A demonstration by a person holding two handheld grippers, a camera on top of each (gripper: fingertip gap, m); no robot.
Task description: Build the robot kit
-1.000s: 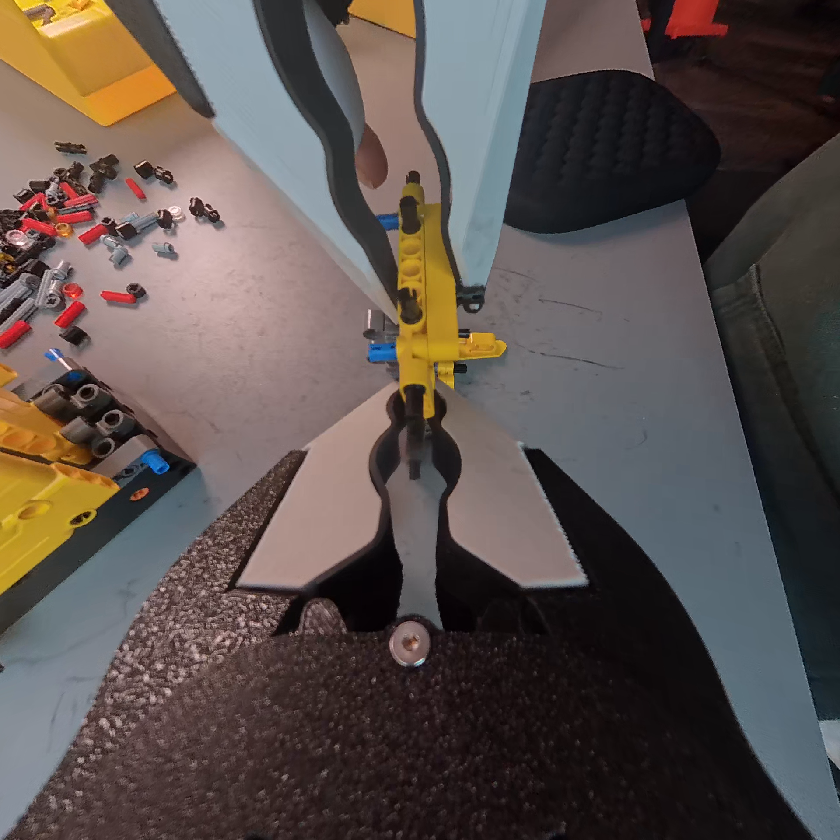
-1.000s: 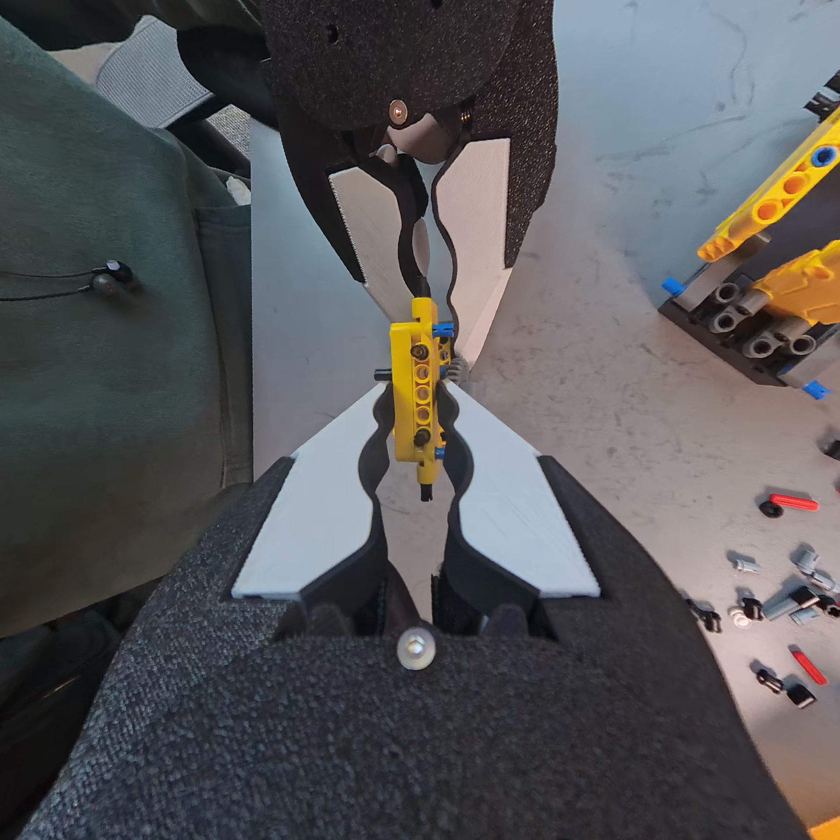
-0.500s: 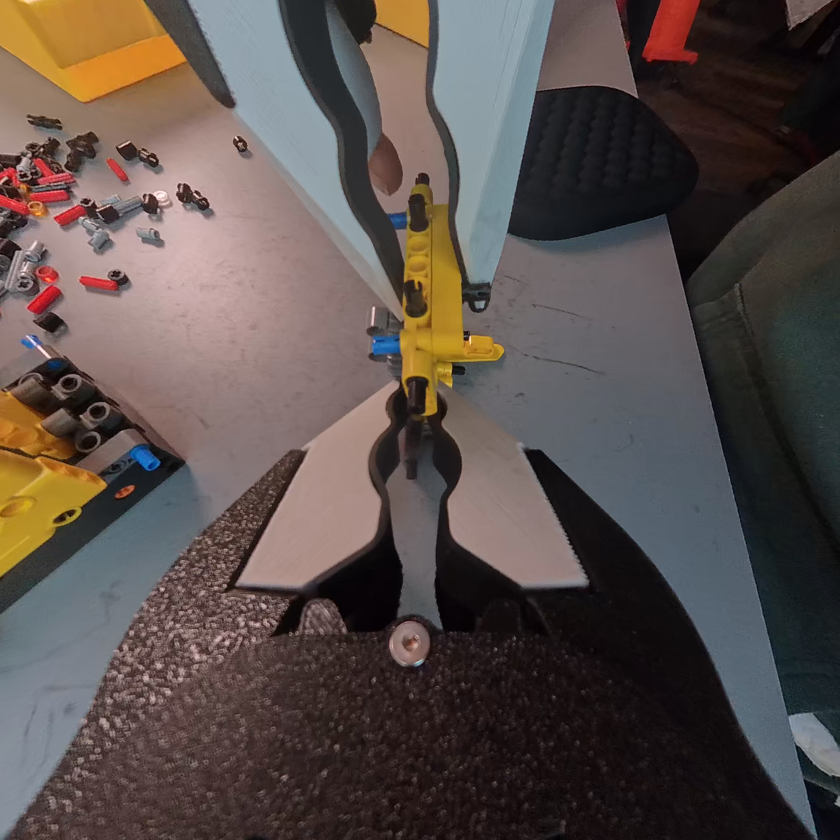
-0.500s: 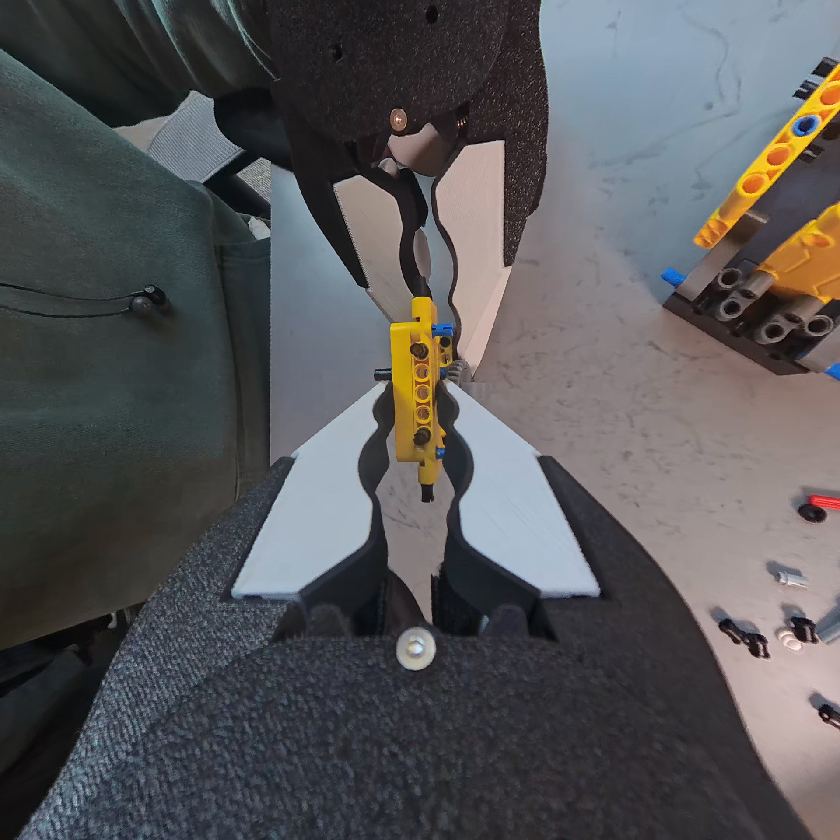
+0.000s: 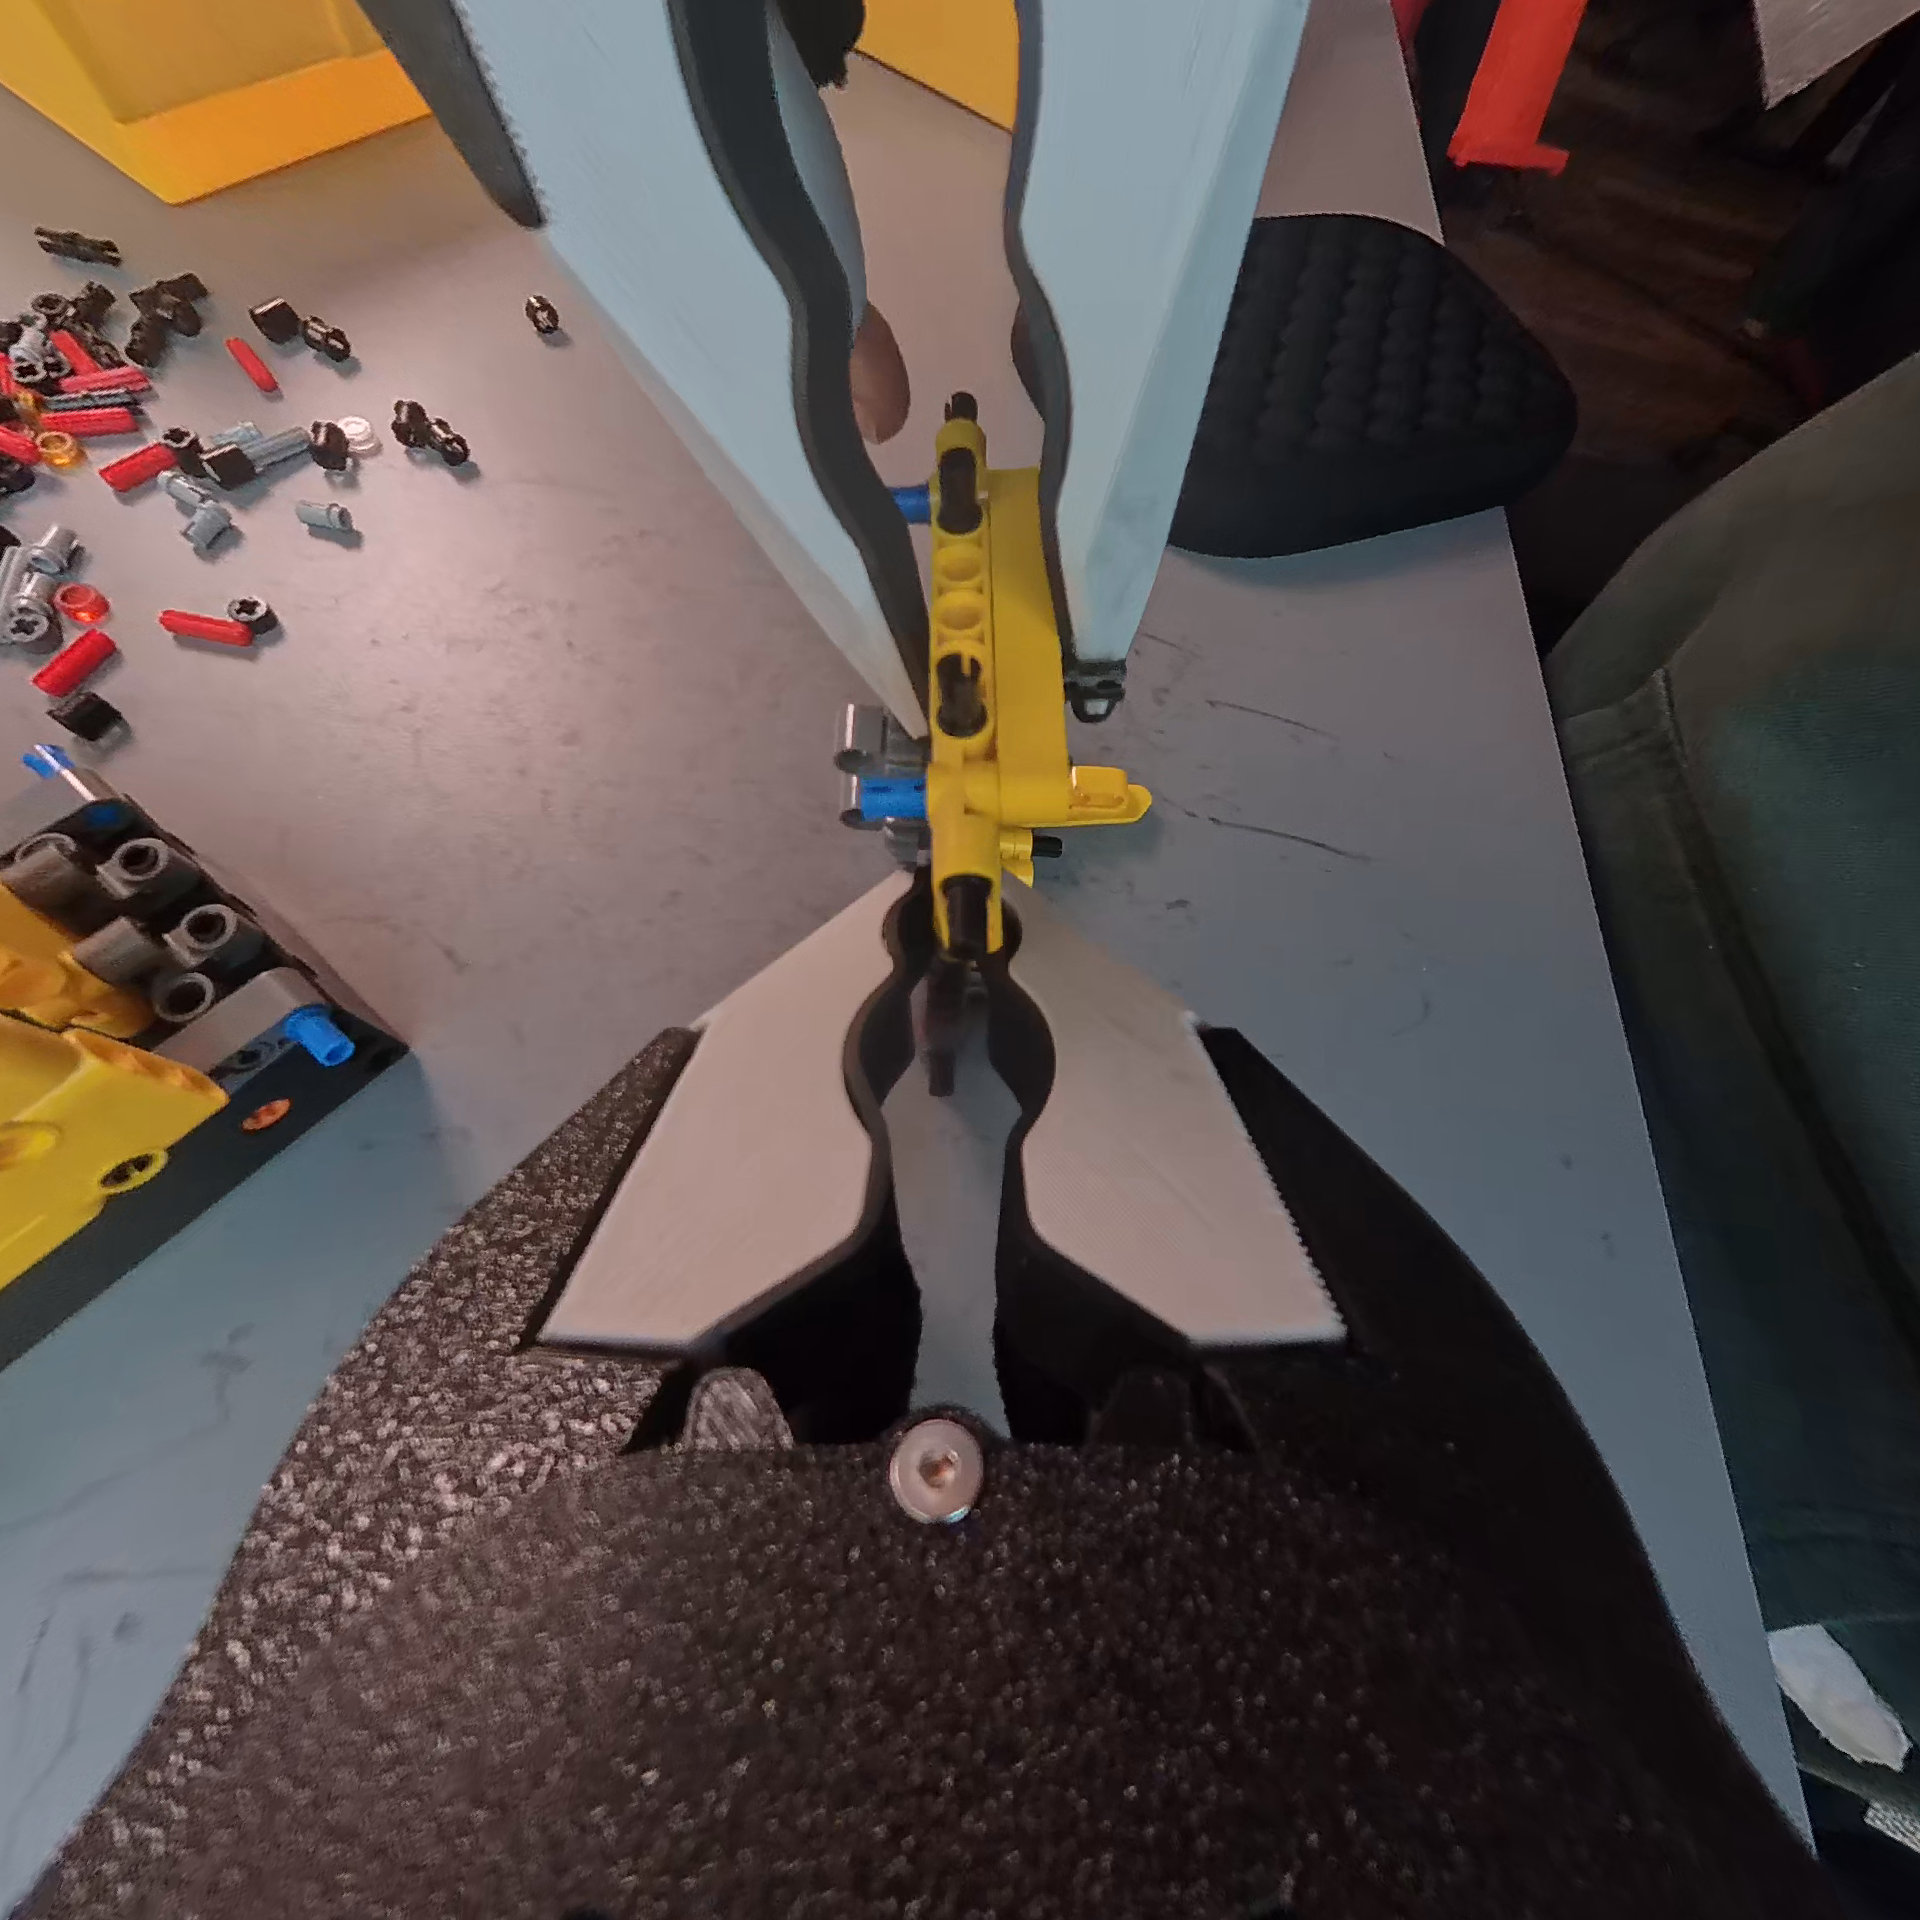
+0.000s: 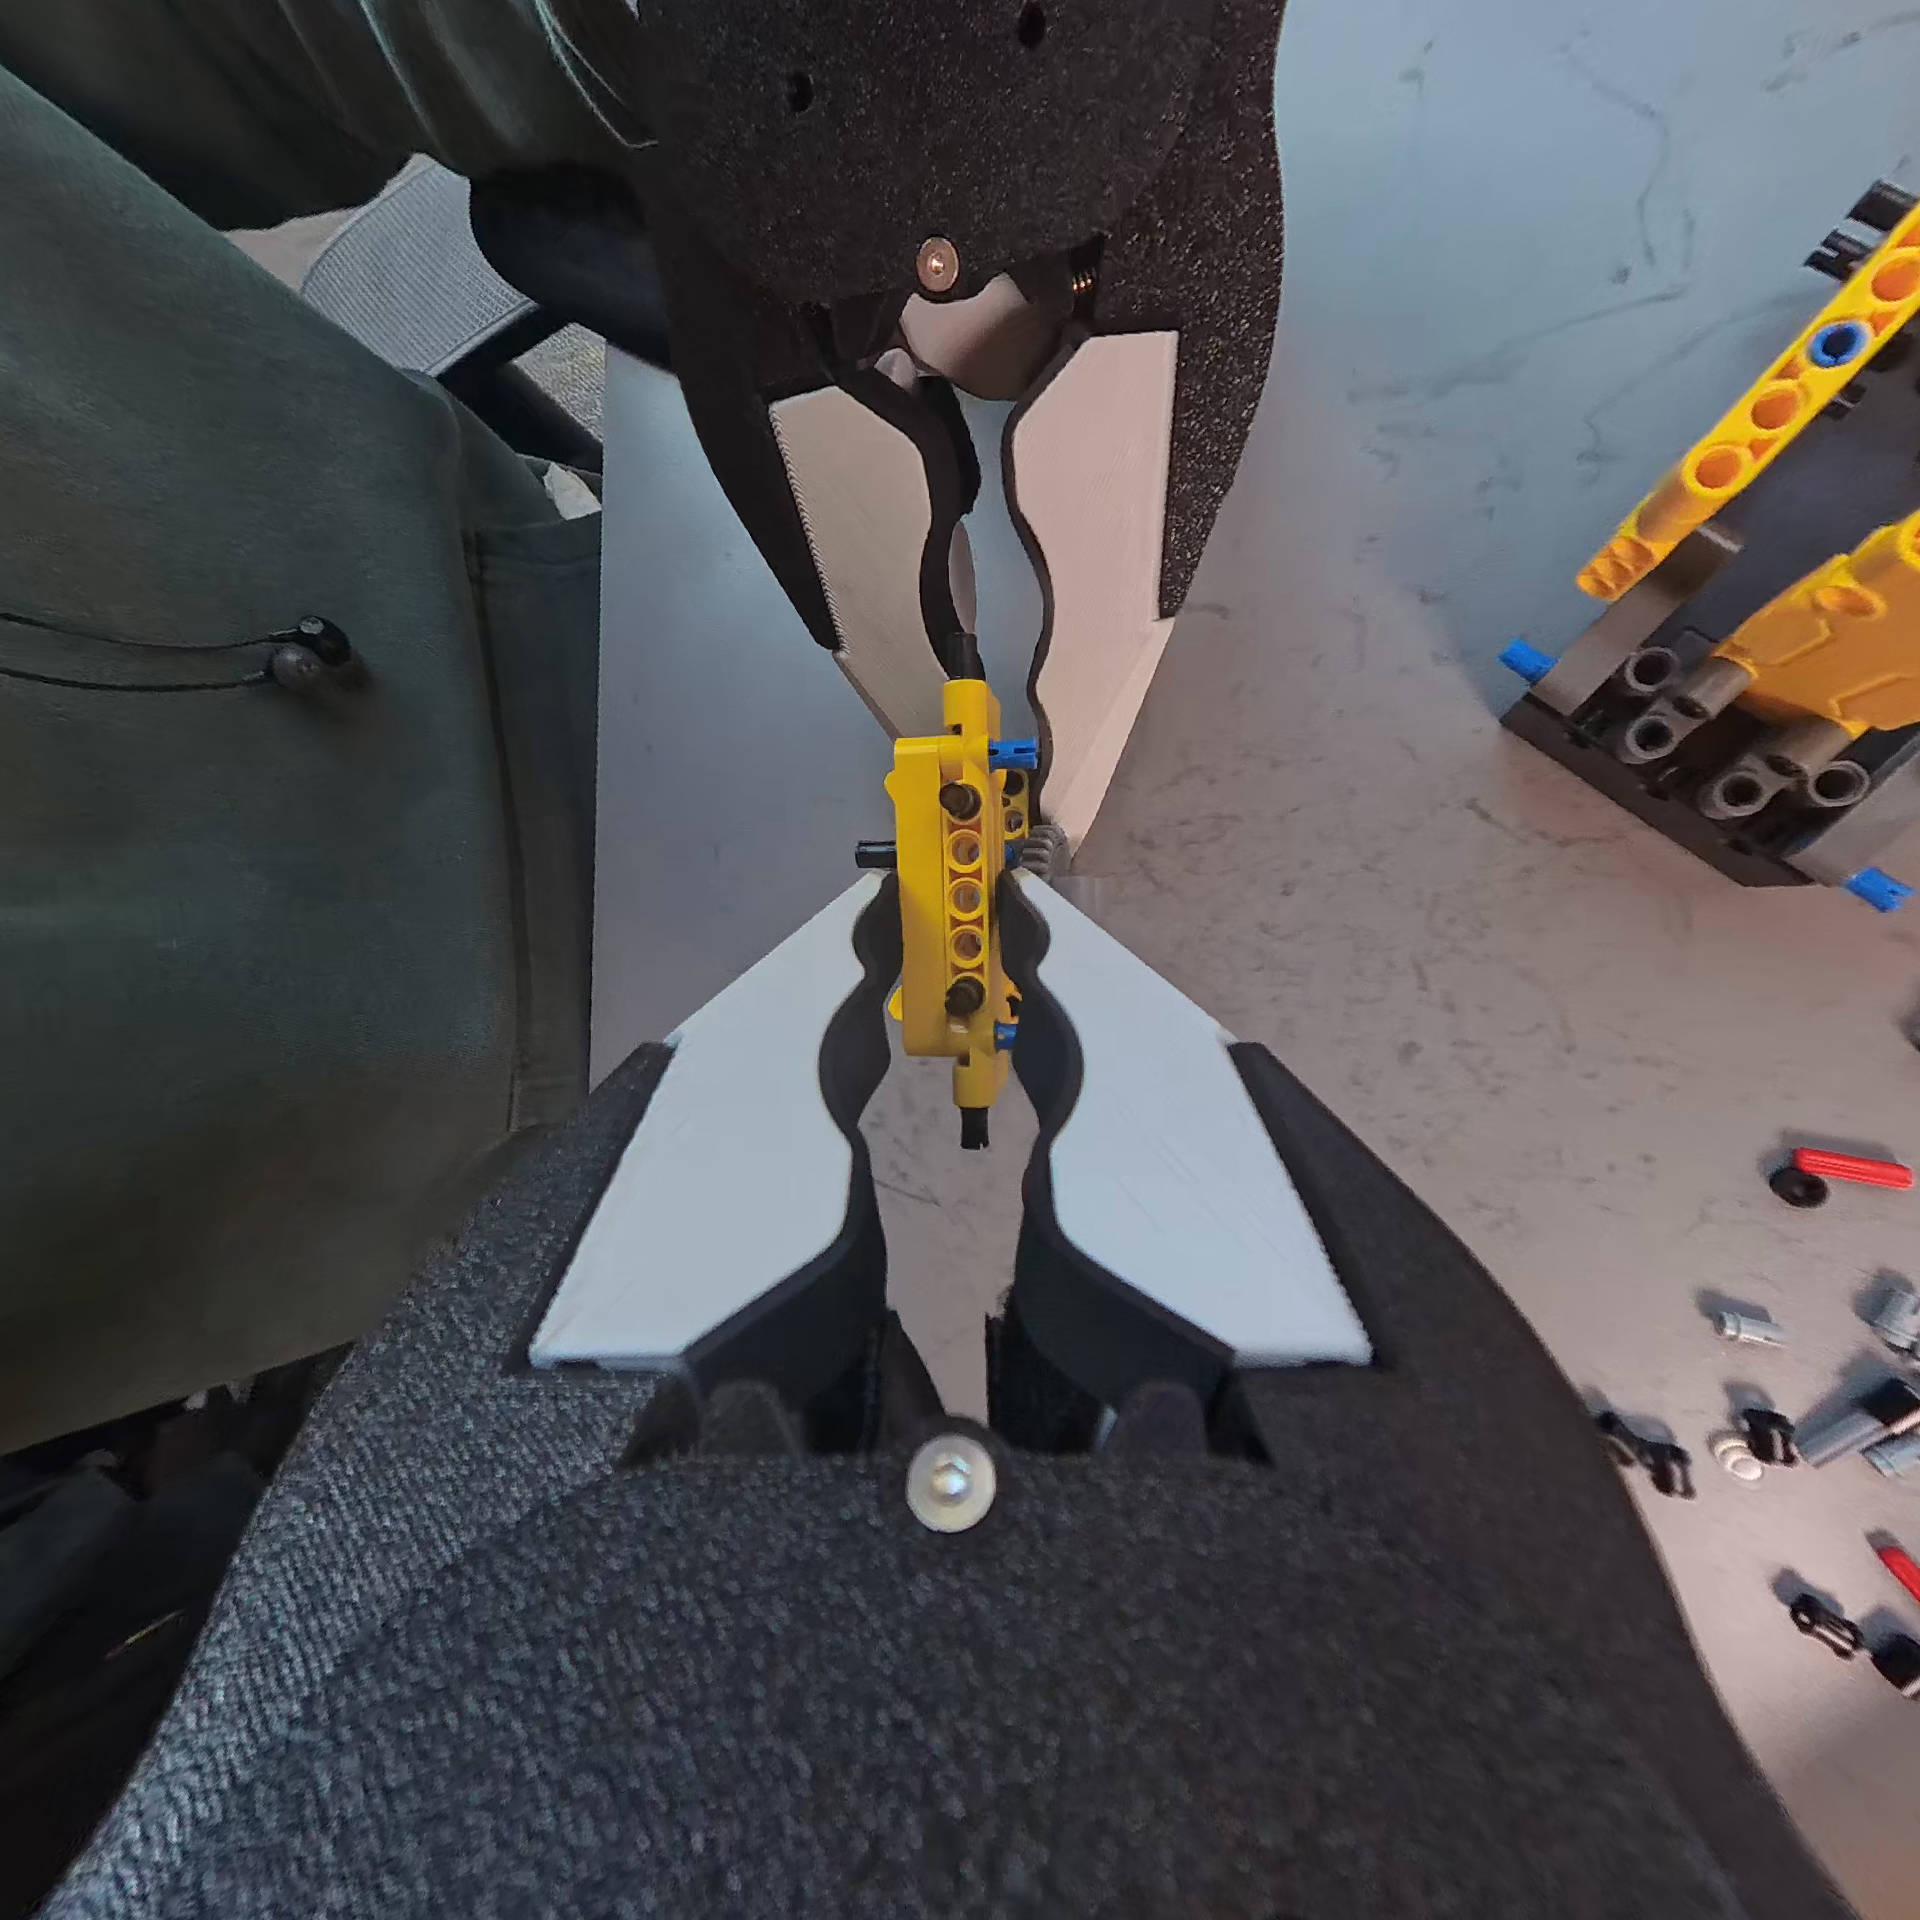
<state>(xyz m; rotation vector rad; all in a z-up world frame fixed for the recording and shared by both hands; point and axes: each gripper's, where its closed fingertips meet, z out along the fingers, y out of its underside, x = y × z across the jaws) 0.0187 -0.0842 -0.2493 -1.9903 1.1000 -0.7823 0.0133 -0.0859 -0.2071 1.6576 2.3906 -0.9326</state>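
Observation:
A small yellow beam assembly (image 5: 982, 644) with black and blue pins is held in the air between both grippers, above the grey table (image 5: 582, 748). My left gripper (image 5: 966, 899) is shut on its near end, where a black pin sticks back between the jaws. My right gripper (image 5: 997, 681) reaches in from the top of the left wrist view, shut on the far half. In the right wrist view the assembly (image 6: 951, 904) sits between my right gripper's (image 6: 951, 883) tips, and the left gripper (image 6: 987, 717) holds its far end.
Loose red, black and grey pins (image 5: 156, 447) lie at the left, also seen in the right wrist view (image 6: 1818, 1434). A part-built yellow and black model (image 5: 125, 997) (image 6: 1766, 644) stands nearby. A yellow bin (image 5: 208, 94), a black chair seat (image 5: 1351, 395) and a person's green clothing (image 6: 208, 727) border the table. About 4 centimeters separates my left fingertips from my right.
Both grippers stay shut on the yellow assembly. The pair has drifted slightly over the table, so the loose parts and the model have shifted a little in both views.

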